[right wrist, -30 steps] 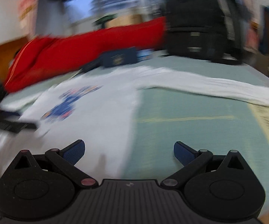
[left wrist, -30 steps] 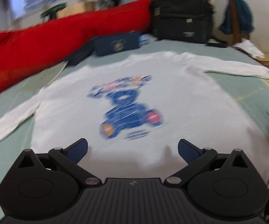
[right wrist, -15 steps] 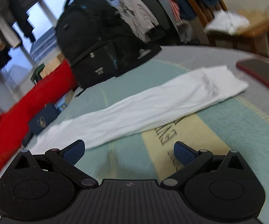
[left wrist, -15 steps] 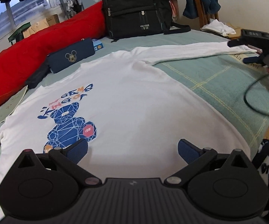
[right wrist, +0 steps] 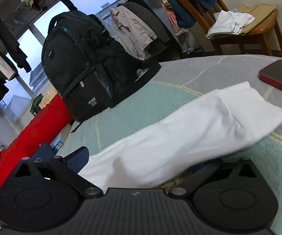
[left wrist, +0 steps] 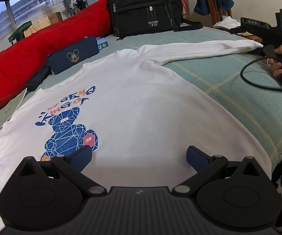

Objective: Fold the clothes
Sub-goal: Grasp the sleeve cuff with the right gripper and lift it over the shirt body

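The white shirt point(left wrist: 141, 98) lies flat, print up, on the bed point(left wrist: 248, 90). Its sleeve point(right wrist: 180, 133) reaches toward the bed's right edge and lies between the right gripper's point(right wrist: 141, 166) parted jaws (not yet pinched). Grip near the cuff, then carry it inward across the chest. The left gripper point(left wrist: 139, 154) hovers, jaws apart, empty, over the hem.

shirt point(left wrist: 141, 101): matt cloth | tool point(left wrist: 139, 156): matt plastic, prob. | phone point(right wrist: 278, 76): glossy
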{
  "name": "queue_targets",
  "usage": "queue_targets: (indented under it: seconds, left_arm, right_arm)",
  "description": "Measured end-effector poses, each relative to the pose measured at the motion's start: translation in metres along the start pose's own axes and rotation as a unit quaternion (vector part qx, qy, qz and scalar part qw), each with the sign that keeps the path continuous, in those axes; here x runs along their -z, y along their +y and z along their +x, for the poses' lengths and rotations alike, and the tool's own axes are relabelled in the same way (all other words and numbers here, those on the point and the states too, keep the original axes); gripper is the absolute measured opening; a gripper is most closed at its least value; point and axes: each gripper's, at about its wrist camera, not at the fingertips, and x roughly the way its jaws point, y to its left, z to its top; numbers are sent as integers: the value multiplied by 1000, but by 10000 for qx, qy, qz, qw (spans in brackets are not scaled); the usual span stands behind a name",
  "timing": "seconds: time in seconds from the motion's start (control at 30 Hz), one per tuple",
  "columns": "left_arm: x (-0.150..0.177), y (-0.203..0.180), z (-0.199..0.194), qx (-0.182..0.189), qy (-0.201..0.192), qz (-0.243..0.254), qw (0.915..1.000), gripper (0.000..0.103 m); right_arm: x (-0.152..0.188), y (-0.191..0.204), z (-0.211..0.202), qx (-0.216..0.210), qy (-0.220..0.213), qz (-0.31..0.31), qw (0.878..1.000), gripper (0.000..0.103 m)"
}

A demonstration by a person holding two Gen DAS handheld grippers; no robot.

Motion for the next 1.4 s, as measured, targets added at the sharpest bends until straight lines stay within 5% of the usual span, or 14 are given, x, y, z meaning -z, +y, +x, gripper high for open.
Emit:
queue_targets:
  seconds: [0.53, 0.77, 0.93, 1.23, 1.4]
  left_arm:
    - [5, 24, -10, -130, -88, -244, 9996, 102]
    - [11, 36, -23, -71, -143, -312, 9994, 102]
    - [16, 48, -35, 473, 69, -207, 9986, 102]
    - [34, 84, -58, 861, 254, -86, 9959, 102]
    - [43, 104, -70, 558, 251, -47, 9981, 102]
  right_arm:
    - [-24, 17, -11, -646, -380, 167, 9970, 103]
    - [-22, 53, -11, -701, -213, -82, 9973, 103]
    - [-15, 83, -8, -648, -46, -320, 9974, 103]
    - [3, 151, 12, -436, 293, -848, 9950, 103]
    - [15, 194, 26, -458, 333, -930, 9941, 103]
